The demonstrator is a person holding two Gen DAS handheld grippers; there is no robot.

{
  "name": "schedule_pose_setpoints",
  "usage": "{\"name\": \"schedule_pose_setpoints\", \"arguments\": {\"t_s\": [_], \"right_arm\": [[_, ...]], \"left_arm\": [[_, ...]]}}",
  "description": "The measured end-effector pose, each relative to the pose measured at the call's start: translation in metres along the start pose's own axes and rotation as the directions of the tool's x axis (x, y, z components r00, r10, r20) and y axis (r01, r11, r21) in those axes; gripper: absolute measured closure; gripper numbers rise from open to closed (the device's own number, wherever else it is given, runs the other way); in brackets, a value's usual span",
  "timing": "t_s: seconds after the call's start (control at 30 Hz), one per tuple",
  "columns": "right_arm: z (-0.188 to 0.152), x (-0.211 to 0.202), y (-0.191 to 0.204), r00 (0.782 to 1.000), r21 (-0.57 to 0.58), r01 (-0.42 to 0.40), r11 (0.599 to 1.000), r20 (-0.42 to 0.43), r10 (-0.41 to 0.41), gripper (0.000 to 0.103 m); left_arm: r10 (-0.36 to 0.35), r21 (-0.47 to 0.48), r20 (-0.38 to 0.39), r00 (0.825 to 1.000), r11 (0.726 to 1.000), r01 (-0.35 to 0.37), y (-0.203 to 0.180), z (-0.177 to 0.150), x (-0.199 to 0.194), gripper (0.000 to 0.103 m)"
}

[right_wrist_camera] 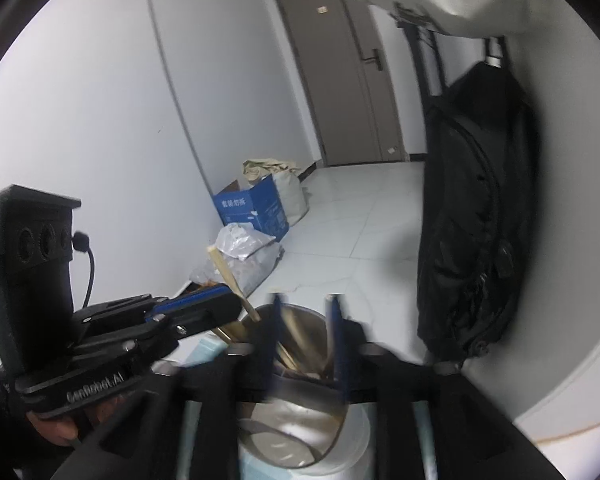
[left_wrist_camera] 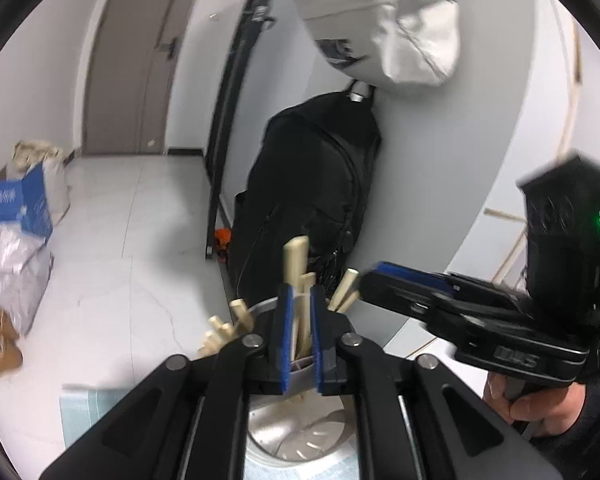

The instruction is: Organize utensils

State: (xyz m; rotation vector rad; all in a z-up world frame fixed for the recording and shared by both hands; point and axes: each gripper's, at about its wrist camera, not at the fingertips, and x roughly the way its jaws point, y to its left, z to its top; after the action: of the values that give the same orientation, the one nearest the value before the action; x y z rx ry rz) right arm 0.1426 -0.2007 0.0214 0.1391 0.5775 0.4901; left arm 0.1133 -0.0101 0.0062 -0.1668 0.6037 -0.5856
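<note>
A metal utensil holder (left_wrist_camera: 300, 436) (right_wrist_camera: 300, 404) stands just below both grippers, with several wooden chopsticks (left_wrist_camera: 224, 328) (right_wrist_camera: 288, 344) sticking out of it. My left gripper (left_wrist_camera: 302, 294) hovers over its mouth with the blue pads a narrow gap apart. One upright chopstick (left_wrist_camera: 296, 260) runs down into that gap, and the pads do not visibly press on it. My right gripper (right_wrist_camera: 305, 304) is blurred, with its fingers spread wide over the holder's rim and chopsticks loose between them. In each wrist view the other gripper reaches in from the side: right gripper (left_wrist_camera: 374, 280), left gripper (right_wrist_camera: 236, 300).
The holder sits on a light blue mat (left_wrist_camera: 80, 404). A black bag (left_wrist_camera: 312, 184) (right_wrist_camera: 476, 220) hangs on the wall close behind. A blue box (left_wrist_camera: 20, 204) (right_wrist_camera: 256, 208) and plastic sacks (left_wrist_camera: 12, 280) lie on the white tile floor. A hand (left_wrist_camera: 540, 404) grips the right tool.
</note>
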Motion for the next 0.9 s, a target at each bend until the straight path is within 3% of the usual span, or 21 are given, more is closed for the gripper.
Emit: {"name": "schedule_pose_setpoints", "arguments": {"t_s": [0.03, 0.07, 0.17, 0.2, 0.23, 0.37, 0.6, 0.73, 0.9], "right_arm": [[0.000, -0.007, -0.002, 1.000, 0.022, -0.012, 1.000, 0.016, 0.012, 0.057], [-0.001, -0.013, -0.002, 0.999, 0.036, -0.019, 0.999, 0.029, 0.018, 0.055], [-0.006, -0.031, 0.000, 0.999, 0.053, -0.009, 0.999, 0.050, 0.006, 0.032], [-0.008, -0.036, 0.001, 0.998, 0.051, -0.004, 0.999, 0.056, 0.001, 0.032], [-0.009, -0.042, 0.003, 0.998, 0.048, -0.006, 0.999, 0.063, 0.003, 0.032], [-0.018, -0.061, 0.009, 0.996, 0.052, 0.012, 0.999, 0.086, -0.016, 0.026], [-0.031, -0.100, 0.032, 0.985, 0.020, 0.012, 1.000, 0.174, -0.015, 0.004], [-0.038, -0.116, 0.045, 0.975, -0.002, 0.013, 1.000, 0.220, -0.013, 0.001], [-0.049, -0.131, 0.059, 0.964, -0.025, 0.020, 1.000, 0.267, -0.012, 0.000]], "left_arm": [[0.017, -0.030, 0.008, 1.000, 0.999, -0.017, 0.003, 0.001, -0.005, 0.083], [0.036, -0.051, 0.020, 0.999, 0.998, -0.035, 0.005, 0.001, -0.012, 0.067], [0.060, -0.056, 0.076, 0.995, 0.997, -0.056, 0.000, -0.001, -0.036, 0.042], [0.082, -0.059, 0.084, 0.993, 0.995, -0.077, -0.003, -0.002, -0.045, 0.029], [0.095, -0.064, 0.089, 0.992, 0.994, -0.089, -0.005, -0.002, -0.051, 0.026], [0.163, -0.086, 0.128, 0.978, 0.985, -0.153, -0.018, -0.005, -0.079, 0.025], [0.297, -0.107, 0.141, 0.944, 0.953, -0.284, -0.039, -0.008, -0.098, 0.023], [0.337, -0.116, 0.153, 0.929, 0.940, -0.322, -0.049, -0.015, -0.112, 0.023], [0.391, -0.099, 0.180, 0.903, 0.920, -0.379, -0.058, -0.023, -0.124, 0.013]]}}
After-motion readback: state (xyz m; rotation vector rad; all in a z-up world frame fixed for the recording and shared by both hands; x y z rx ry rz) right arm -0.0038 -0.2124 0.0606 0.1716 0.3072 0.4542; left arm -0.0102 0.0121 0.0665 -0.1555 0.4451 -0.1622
